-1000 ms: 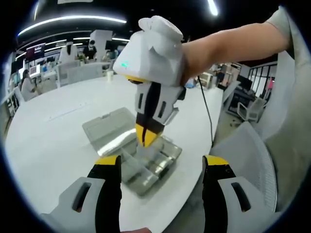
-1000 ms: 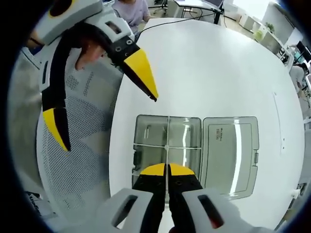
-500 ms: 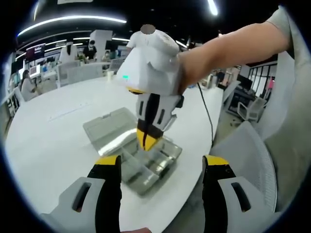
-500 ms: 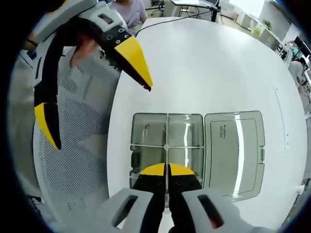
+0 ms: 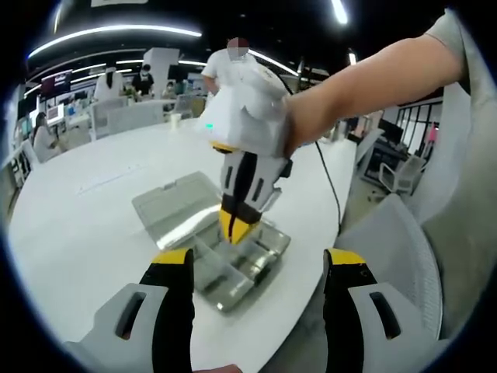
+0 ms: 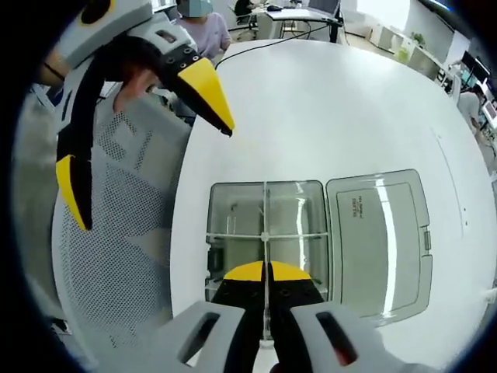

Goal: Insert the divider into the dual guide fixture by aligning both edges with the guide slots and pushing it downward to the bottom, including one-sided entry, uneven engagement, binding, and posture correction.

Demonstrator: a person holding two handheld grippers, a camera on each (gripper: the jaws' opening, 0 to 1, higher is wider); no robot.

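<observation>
Divider (image 6: 265,233) near end hidden between right gripper (image 6: 266,272) tips; slot engagement indiscernible.

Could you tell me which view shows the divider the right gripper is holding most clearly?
The right gripper view: the divider runs straight up from the shut right gripper across the open box. In the left gripper view that gripper hides it.

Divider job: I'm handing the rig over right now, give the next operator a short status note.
Right hand-held gripper: shut on the clear divider, held upright over the open clear box, along its centre line.
Left hand-held gripper: open, holding nothing, apart from the box at the table edge.
The box's hinged lid lies open flat beside it.
Done: divider gripped and lined up.
Left: confirm both edges sit in the slots, push down; seating depth cannot be judged.
</observation>
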